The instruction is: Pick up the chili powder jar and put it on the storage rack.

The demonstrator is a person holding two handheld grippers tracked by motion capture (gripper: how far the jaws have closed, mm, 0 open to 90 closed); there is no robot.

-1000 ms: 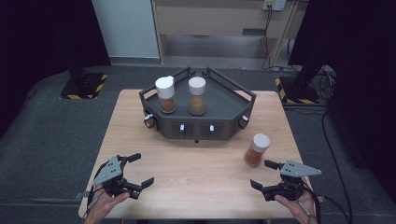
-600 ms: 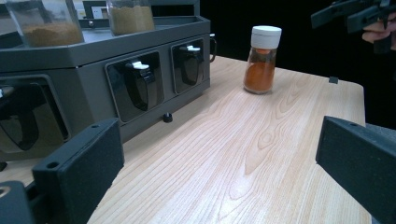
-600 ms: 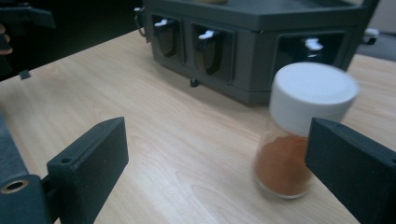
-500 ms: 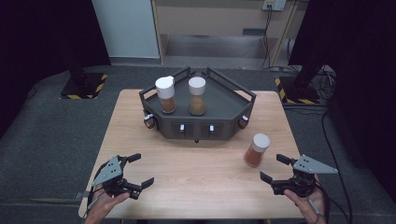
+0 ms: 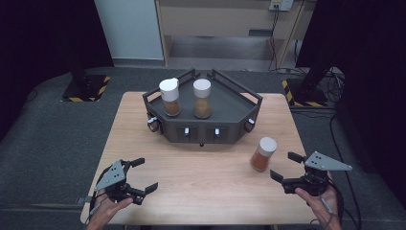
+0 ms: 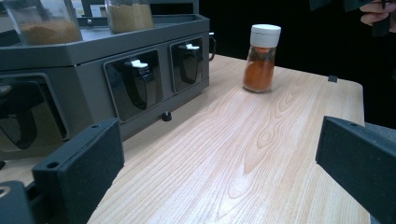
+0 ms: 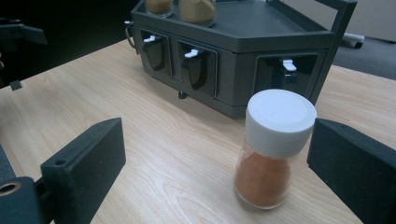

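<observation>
Lining up the right gripper (image 5: 284, 167), jaws just spread wide, at three o'clock of the white-capped orange spice jar (image 5: 263, 154); left gripper (image 5: 142, 175) sits open too.

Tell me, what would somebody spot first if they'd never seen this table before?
Probably the dark six-sided rack at the far middle of the wooden table, with two white-capped spice jars standing on top. Next, the lone jar of orange powder standing upright on the table near the right gripper, whose open fingers sit either side of it without touching.
</observation>
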